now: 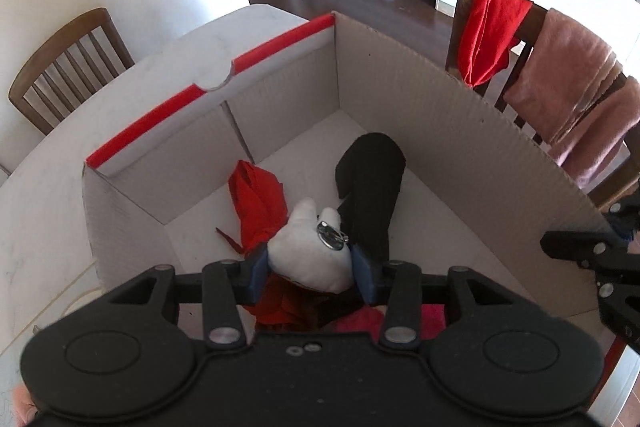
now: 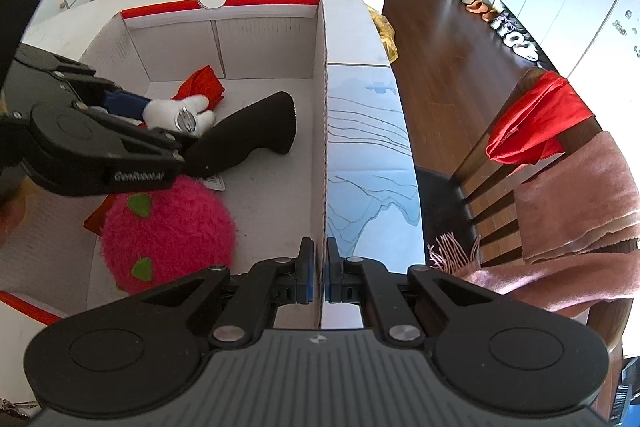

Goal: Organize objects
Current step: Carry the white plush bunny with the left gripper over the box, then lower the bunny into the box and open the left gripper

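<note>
Box: open white corrugated cardboard box w/ red-edged flaps [image 1: 420, 115] [image 2: 264, 43], sits on white table [image 1: 132, 75] [image 2: 348, 7].
Left gripper: [image 1: 310, 267] [image 2: 148, 115] inside box, blue pads closed on white stuffed glove-shaped toy w/ round metal badge [image 1: 308, 251] [image 2: 176, 113]; toy fills gap between the 2 fingers.
Right gripper: [image 2: 318, 275] pinched on box's right wall at its top edge, jaws nearly together, 1 finger inside, 1 outside.
Box contents: black curved foam-like piece [image 1: 370, 183] [image 2: 248, 137] on box floor just beyond toy; red cloth [image 1: 260, 203] [image 2: 202, 85] left of it, toward far wall; fuzzy pink round plush w/ green spots [image 2: 168, 231] near box's near end.
Beside box: pale blue sheet w/ line drawing [image 2: 368, 147] on table, right of wall.
Chair: wooden chair [image 2: 516, 155] [image 1: 460, 27] right of table, red garment [image 1: 490, 31] [image 2: 536, 119] & pink fringed scarf [image 1: 572, 95] [image 2: 580, 203] draped on back.
</note>
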`<move>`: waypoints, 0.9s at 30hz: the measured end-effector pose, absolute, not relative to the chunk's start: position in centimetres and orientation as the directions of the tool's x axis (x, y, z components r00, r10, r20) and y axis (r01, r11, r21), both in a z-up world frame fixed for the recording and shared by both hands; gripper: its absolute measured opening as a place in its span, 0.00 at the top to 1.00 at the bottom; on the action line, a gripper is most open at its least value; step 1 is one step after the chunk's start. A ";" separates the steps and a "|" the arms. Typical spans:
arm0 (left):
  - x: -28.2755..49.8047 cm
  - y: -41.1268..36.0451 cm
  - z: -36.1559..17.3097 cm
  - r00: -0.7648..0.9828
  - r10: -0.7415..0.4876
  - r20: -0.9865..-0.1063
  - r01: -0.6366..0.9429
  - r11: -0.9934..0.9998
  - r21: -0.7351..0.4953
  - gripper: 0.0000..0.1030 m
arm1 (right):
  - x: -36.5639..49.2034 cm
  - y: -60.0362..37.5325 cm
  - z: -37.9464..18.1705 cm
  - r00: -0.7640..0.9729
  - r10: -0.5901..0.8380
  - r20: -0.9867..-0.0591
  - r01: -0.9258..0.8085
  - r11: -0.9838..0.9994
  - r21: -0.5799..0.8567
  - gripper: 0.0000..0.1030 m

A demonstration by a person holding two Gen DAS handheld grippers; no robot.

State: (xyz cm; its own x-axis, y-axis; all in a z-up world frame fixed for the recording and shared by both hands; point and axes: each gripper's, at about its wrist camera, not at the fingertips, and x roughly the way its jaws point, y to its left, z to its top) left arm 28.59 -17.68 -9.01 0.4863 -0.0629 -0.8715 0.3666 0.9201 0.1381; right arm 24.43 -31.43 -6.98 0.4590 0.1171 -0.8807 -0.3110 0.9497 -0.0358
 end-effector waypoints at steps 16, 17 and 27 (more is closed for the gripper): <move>26.9 -16.6 -6.5 0.544 -0.098 -0.834 0.345 0.931 0.116 0.34 | 24.1 -31.5 -6.9 0.455 0.121 -0.882 -0.310 0.950 -0.030 0.96; 26.7 -16.6 -6.2 0.550 -0.103 -0.829 0.342 0.933 0.111 0.34 | 24.1 -31.5 -6.9 0.455 0.120 -0.882 -0.310 0.950 -0.030 0.96; 23.5 -14.4 -2.2 0.632 -0.120 -0.766 0.268 0.961 0.070 0.31 | 24.0 -31.2 -6.7 0.455 0.110 -0.884 -0.309 0.950 -0.041 0.96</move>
State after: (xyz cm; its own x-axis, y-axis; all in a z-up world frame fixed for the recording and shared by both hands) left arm 23.47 -14.44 -2.17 0.6317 -0.1197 -0.7659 0.2675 0.9610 0.0705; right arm 24.02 -31.23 -6.71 0.4552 0.1097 -0.8836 -0.3088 0.9502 -0.0411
